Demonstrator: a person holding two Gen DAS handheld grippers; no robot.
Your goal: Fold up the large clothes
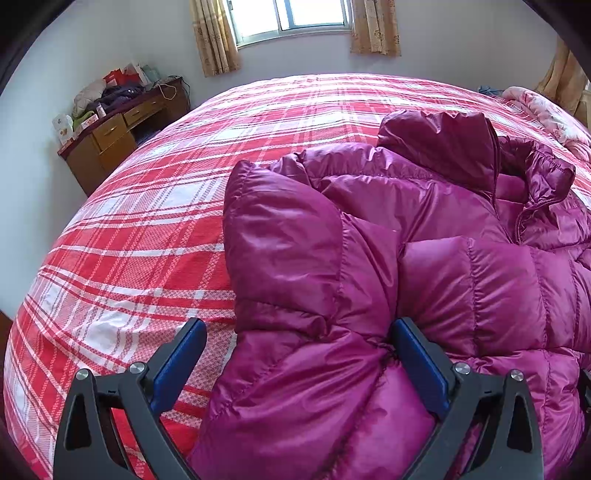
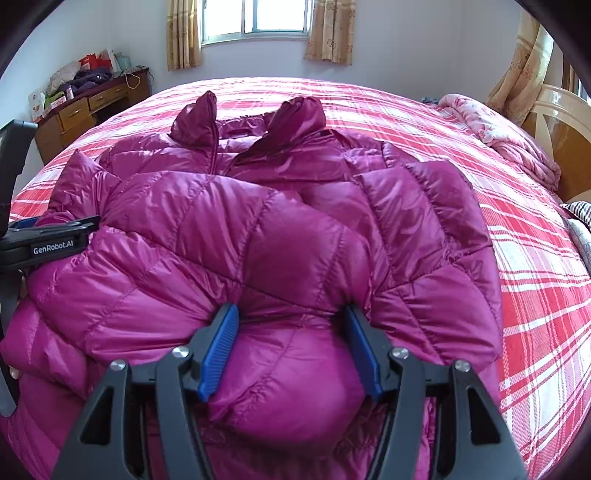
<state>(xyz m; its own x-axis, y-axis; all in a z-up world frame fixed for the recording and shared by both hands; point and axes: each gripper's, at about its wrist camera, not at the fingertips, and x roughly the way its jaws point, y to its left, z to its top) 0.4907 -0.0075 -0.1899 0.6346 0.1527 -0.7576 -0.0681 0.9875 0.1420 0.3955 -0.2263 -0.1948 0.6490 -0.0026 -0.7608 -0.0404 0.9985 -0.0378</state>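
Item: magenta down jacket (image 2: 280,236), spread on a bed (image 1: 147,229) with a red-and-white plaid cover, collar toward the far wall, its near folds puffed up between both sets of jaws. Left gripper (image 1: 299,341): jaws spread wide; the left pad stands over bare cover, the right pad is sunk into a crease of the jacket, and a padded fold fills most of the gap without being pinched. Far left of these jaws, a wooden desk (image 1: 110,140) heaped with clothes and boxes too small to identify. Ahead, a window (image 1: 291,18) between tan curtains, cut off by the frame top. Far right, a pink quilt (image 1: 550,110), partly out of frame. Right gripper (image 2: 291,325): jaws spread, both blue pads touching the sides of a rounded bulge of jacket; whether they squeeze it cannot be told. Left of these jaws the left gripper's black body lies on the jacket, its fingers hidden. The jacket's hem below the jaws is hidden behind the gripper frame. Far right, a cream headboard (image 2: 557,107), and a striped item at the frame edge, cut off.
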